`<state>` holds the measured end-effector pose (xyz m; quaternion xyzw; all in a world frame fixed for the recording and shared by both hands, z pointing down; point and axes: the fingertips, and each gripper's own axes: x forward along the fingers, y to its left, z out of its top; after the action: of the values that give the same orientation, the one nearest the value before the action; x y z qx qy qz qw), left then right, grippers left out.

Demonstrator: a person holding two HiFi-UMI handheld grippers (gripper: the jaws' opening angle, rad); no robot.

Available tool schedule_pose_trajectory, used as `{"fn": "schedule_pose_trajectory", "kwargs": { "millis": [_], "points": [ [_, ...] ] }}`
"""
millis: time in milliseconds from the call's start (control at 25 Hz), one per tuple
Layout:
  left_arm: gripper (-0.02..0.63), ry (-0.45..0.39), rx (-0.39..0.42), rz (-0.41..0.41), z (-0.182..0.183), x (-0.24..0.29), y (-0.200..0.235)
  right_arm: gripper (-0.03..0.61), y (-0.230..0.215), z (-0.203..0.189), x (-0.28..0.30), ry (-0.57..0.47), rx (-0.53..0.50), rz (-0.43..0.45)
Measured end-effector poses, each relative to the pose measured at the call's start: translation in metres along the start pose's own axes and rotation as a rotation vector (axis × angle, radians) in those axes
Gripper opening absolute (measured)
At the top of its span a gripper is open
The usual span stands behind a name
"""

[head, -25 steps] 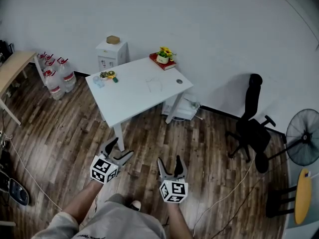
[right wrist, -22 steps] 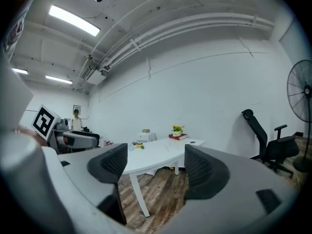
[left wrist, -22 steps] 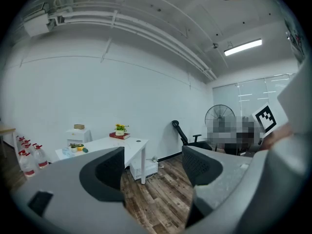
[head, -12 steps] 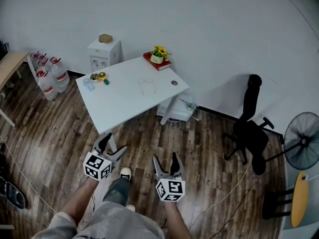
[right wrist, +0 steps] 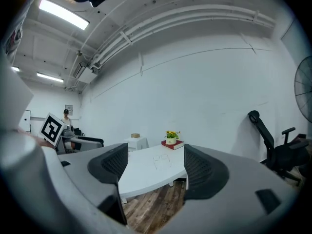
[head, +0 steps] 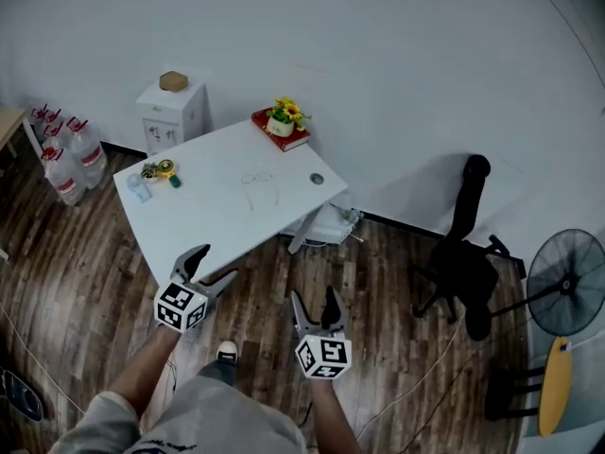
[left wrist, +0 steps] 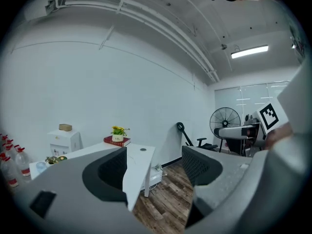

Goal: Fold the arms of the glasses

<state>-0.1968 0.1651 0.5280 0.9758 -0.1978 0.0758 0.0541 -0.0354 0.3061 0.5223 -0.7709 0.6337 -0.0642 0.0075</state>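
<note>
Bare tabletop [head: 208,218] around glasses [head: 257,183], potted flowers [head: 282,118] behind (well apart), clutter [head: 156,171] at left corner

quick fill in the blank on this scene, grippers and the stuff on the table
The left gripper and the right gripper both have their jaws ____.
The flower pot stands on a ____ book.
The glasses lie on the table, touched by ____ gripper.
Missing words: open; red; neither.

glasses [head: 257,185] too small, arms unclear, desk-corner bits [head: 156,171] unidentifiable, tan tabletop [head: 9,121] cut by L edge
</note>
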Motion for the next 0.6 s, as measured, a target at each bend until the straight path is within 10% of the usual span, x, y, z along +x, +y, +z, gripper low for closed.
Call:
{"fn": "schedule_pose_trajectory", "kwargs": {
  "millis": [600],
  "points": [
    [0.345, 0.059, -0.020, -0.031, 0.019, 0.133, 0.129, 0.330, -0.026, 0.007, 0.188, 0.028, -0.033, 0.021]
  ]
}}
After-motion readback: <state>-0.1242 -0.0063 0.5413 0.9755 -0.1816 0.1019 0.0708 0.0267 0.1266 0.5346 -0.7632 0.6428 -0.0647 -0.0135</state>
